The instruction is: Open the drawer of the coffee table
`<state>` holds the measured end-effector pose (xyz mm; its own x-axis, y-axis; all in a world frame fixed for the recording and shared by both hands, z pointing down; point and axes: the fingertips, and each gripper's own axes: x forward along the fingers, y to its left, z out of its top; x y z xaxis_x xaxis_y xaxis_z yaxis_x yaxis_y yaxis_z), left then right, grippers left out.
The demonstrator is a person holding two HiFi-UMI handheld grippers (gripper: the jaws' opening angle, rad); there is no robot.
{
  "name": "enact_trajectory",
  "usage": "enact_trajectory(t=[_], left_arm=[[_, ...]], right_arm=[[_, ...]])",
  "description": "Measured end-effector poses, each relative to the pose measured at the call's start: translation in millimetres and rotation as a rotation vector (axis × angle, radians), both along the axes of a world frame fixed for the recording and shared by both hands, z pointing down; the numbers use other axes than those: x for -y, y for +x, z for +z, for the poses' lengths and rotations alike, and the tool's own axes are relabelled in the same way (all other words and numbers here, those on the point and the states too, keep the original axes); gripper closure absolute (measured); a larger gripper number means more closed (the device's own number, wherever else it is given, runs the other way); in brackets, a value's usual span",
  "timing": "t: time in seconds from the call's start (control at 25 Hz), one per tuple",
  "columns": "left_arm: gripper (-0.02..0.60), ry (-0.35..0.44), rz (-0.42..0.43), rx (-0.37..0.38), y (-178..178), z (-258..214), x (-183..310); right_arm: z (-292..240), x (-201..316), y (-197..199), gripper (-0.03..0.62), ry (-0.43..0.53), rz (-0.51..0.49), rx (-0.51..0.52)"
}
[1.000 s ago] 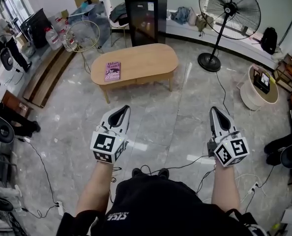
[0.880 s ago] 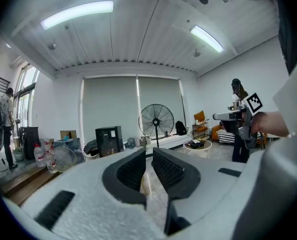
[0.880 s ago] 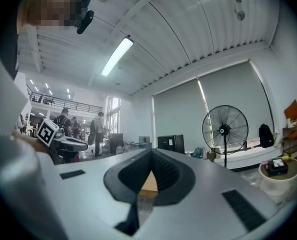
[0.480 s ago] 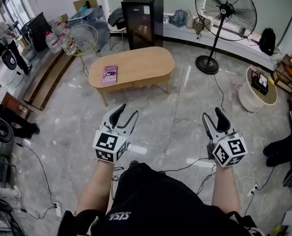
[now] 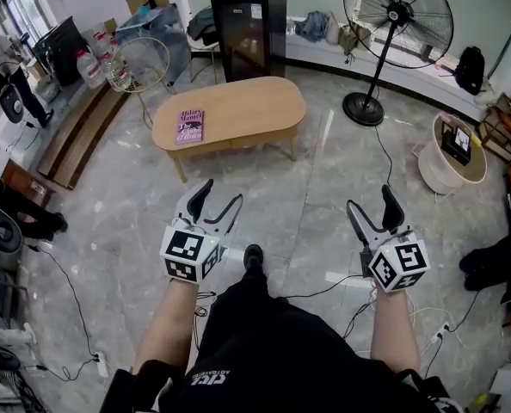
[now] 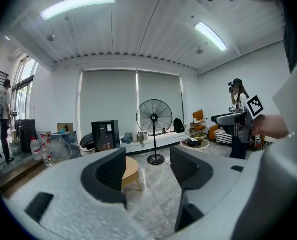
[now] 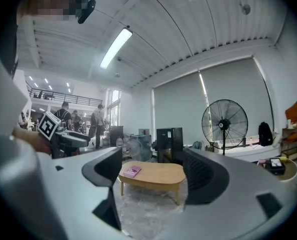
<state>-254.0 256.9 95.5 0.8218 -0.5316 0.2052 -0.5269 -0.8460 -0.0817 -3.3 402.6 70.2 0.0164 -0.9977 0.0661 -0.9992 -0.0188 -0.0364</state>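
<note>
The oval wooden coffee table (image 5: 238, 106) stands on the marble floor well ahead of me, with a purple book (image 5: 189, 126) on its left end. From here I cannot make out its drawer. My left gripper (image 5: 218, 201) and my right gripper (image 5: 372, 206) hover side by side over the floor, well short of the table, their jaws opening with nothing between them. In the right gripper view the table (image 7: 156, 173) and the book (image 7: 132, 171) show between the spread jaws of the right gripper (image 7: 152, 170). The left gripper (image 6: 147, 168) frames only the table's right end (image 6: 131, 170).
A black cabinet (image 5: 249, 28) stands behind the table and a tall pedestal fan (image 5: 397, 17) at its right. A round white stand (image 5: 449, 157) is further right. Cables (image 5: 324, 289) trail over the floor by my feet. A wire basket (image 5: 139, 63) and a person (image 5: 4, 63) are at the left.
Both grippers' jaws went from shut to wide apart. Both hands sank a little, and one of my feet now shows between them.
</note>
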Motion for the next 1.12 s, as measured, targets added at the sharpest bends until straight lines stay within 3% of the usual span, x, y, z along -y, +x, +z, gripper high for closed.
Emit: enact_trajectory(t=[0.4, 0.68, 1.12], left_arm=[[0.304, -0.035, -0.008, -0.017, 14.7, 17.9, 67.3], [0.311, -0.068, -0.031, -0.017, 20.8, 38.1, 151.5], [0.332, -0.127, -0.031, -0.084, 34.9, 42.7, 275.6]], right_arm=[[16.3, 61.0, 26.5, 0.212, -0.054, 0.01, 0.013], [37.1, 149.1, 34.9, 0.214, -0.103, -0.019, 0.048], [35.2, 276.2, 31.5, 0.22, -0.142, -0.058, 0.029]])
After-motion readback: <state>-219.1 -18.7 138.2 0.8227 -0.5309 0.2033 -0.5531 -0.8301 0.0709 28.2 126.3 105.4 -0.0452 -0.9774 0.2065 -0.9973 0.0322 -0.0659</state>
